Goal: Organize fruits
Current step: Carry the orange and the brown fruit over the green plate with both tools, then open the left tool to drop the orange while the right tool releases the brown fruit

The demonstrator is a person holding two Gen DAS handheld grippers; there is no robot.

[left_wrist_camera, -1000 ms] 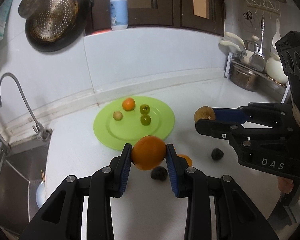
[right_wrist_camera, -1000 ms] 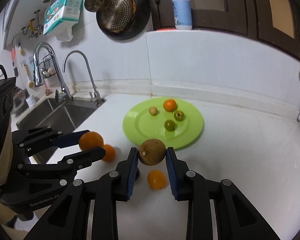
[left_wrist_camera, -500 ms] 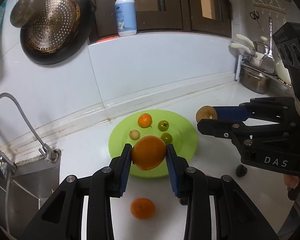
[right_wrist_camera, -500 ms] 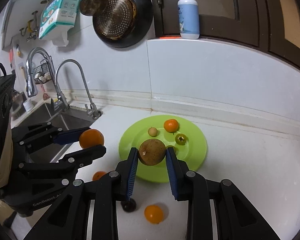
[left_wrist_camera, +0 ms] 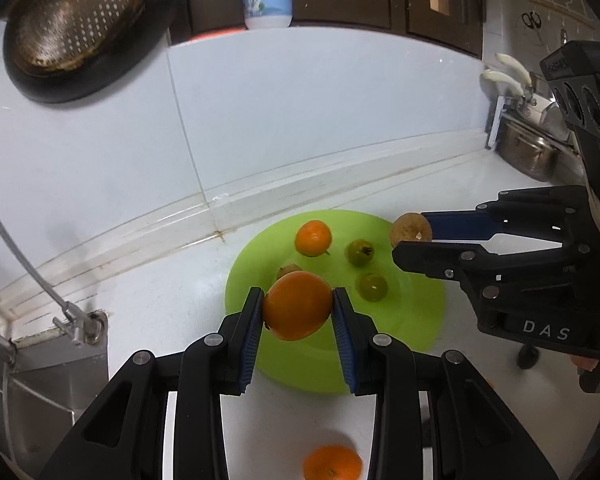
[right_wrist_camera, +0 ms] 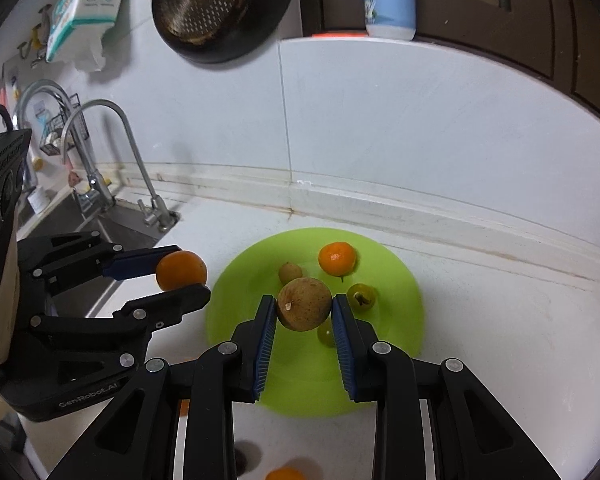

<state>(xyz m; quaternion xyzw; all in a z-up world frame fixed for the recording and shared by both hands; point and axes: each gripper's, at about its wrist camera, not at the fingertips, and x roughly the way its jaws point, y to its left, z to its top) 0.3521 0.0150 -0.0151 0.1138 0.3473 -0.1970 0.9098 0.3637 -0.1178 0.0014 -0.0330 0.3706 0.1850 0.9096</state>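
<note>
Both tongs carry fruit above the green plate.
The left tongs clench an orange; the right tongs grasp a brown fruit. Another orange lies on the white tabletop.

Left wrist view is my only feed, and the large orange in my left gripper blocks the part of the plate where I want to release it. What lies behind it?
Observer: Behind your large orange, a small round tan fruit lies on the round green plate, apart from the small orange mandarin.
Operator: Is the right gripper's brown fruit held squarely? I only see it side-on.
Observer: Yes. The right gripper is shut on the round brown fruit, centred between both blue pads.
Operator: Anything beneath it?
Observer: A small green fruit on the plate peeks out below it. I cannot tell whether it sits straight underneath.
</note>
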